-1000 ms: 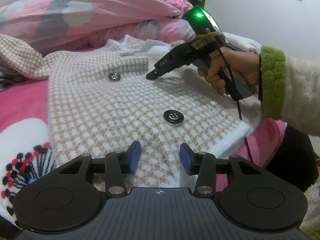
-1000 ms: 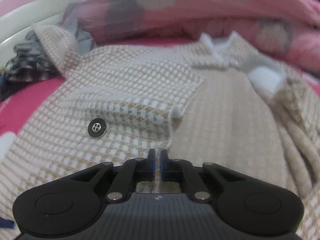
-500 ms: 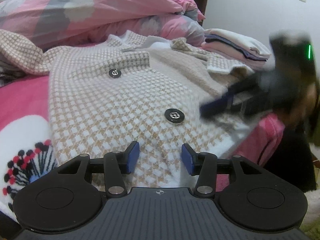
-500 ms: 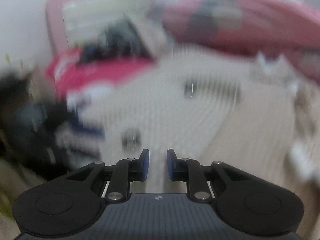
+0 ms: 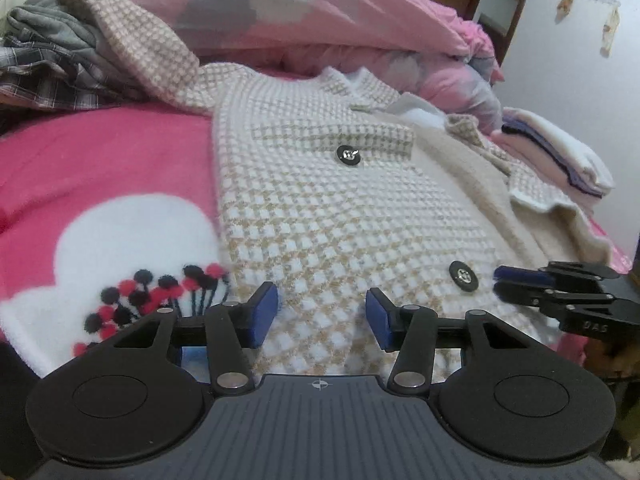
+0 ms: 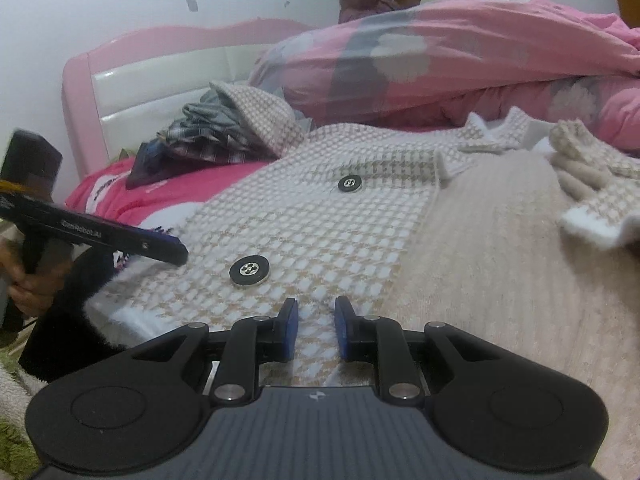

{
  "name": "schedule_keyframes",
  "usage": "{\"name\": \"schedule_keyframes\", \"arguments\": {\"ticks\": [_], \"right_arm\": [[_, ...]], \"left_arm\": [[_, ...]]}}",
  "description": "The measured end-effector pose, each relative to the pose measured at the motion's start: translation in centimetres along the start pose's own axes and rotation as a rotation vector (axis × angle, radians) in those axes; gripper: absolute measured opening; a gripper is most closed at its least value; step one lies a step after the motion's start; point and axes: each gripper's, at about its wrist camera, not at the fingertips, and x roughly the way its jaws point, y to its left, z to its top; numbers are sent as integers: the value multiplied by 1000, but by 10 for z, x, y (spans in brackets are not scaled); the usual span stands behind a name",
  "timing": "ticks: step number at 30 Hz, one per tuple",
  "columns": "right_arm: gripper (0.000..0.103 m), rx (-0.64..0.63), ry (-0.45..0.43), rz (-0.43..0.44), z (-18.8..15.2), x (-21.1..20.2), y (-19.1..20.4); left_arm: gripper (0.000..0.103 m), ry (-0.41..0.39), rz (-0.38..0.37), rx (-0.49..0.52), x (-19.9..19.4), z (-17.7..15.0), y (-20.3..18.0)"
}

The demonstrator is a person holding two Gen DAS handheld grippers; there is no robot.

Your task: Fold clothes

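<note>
"DAS" in raised letters on the right gripper (image 5: 520, 284) at the right edge, "GenRobot.AI" (small, slightly blurred) along the left gripper (image 6: 176, 250) at mid-left

A home bedroom. A bed with a pink and white headboard (image 6: 120, 80) stands against a plain white wall (image 6: 120, 0). A pink fleece blanket (image 5: 100, 168) with a white cloud and berry print covers the mattress, and a bunched pink floral duvet (image 5: 320, 12) lies along the back. Crumpled plaid and grey garments (image 5: 52, 64) sit near the headboard; a small stack of folded clothes (image 5: 560, 152) rests at the bed's edge. A wooden door frame (image 5: 516, 8) shows behind.
</note>
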Motion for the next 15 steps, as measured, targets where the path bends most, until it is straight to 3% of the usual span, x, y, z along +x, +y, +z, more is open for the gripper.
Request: {"name": "schedule_keyframes", "arguments": {"ticks": [8, 15], "right_arm": [[21, 2, -45, 21, -8, -2, -3], [21, 11, -33, 23, -6, -2, -3]], "left_arm": [[50, -39, 16, -27, -11, 34, -3], [50, -50, -25, 62, 31, 68, -30]]}}
